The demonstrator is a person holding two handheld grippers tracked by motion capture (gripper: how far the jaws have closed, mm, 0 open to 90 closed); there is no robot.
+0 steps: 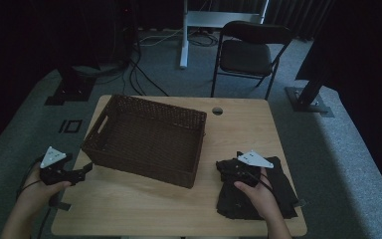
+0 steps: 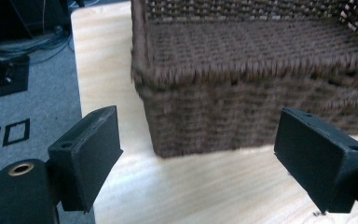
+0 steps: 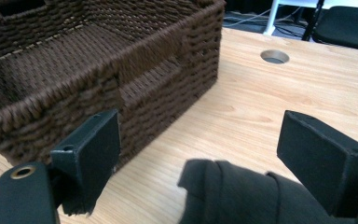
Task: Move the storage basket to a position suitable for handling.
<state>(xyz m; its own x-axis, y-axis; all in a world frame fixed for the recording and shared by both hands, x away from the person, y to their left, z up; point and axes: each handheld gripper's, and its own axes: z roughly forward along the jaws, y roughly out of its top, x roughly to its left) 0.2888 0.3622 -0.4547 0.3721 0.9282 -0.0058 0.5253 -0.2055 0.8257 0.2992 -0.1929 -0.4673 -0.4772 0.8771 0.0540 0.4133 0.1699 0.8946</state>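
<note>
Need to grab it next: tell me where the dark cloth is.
In the high view the dark cloth lies at the table's near right corner, under the right gripper, right of the wicker basket.

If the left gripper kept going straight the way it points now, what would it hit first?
Most likely the wicker basket: the left gripper has its jaws open and aimed at the basket's near wall close to a corner, with bare table between. Depth is hard to judge.
</note>
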